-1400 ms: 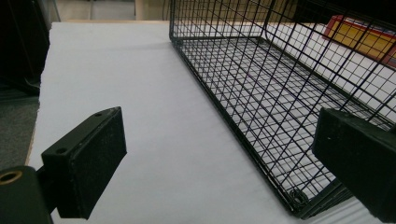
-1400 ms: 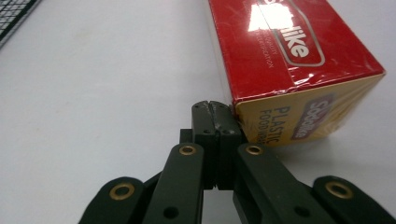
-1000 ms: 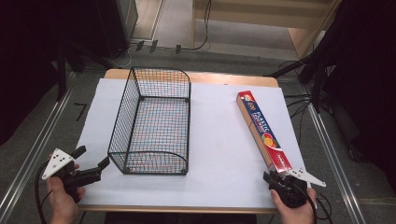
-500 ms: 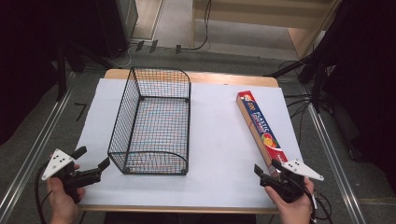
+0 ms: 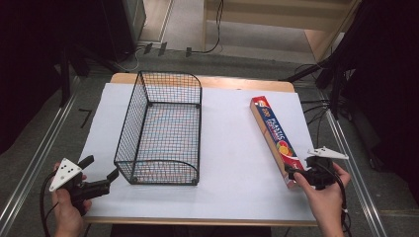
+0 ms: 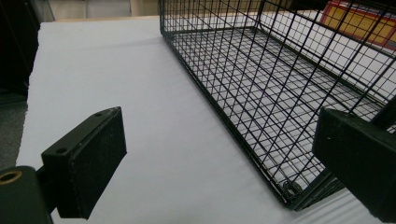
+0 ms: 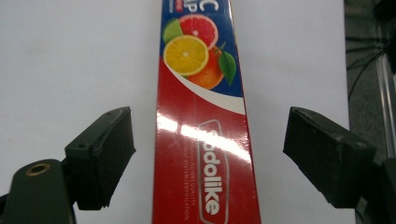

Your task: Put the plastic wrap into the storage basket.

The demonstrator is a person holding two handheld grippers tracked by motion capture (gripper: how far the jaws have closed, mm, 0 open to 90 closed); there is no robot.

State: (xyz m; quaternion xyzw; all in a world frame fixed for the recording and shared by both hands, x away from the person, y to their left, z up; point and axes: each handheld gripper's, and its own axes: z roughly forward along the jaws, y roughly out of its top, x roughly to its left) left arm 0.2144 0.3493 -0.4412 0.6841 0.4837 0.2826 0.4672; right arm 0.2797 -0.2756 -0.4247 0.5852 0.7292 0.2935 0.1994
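Since a second ago my right gripper [image 5: 296,174] has lifted and eased back from the near end of the plastic wrap box [image 5: 274,137], and its jaws have just been opening; in the right gripper view they stand spread wide, a gap on each side of the box [image 7: 205,140] between them, pads not touching it. The box lies flat on the white sheet of the desk [image 5: 232,148], at about 3 o'clock from the wire basket [image 5: 163,131] and well apart from it, its long axis running from 12 towards 5 o'clock. My left gripper [image 5: 101,174] has stayed put at the basket's 7 o'clock corner, jaws released, with nothing between them but bare sheet and that near corner of the basket [image 6: 280,107] just ahead.

I read this as lining up a grasp on the box. Next I need to bring the right jaws down squarely over its near end and clench across its width, then lift it level and carry it towards 9 o'clock, over the basket's rim.
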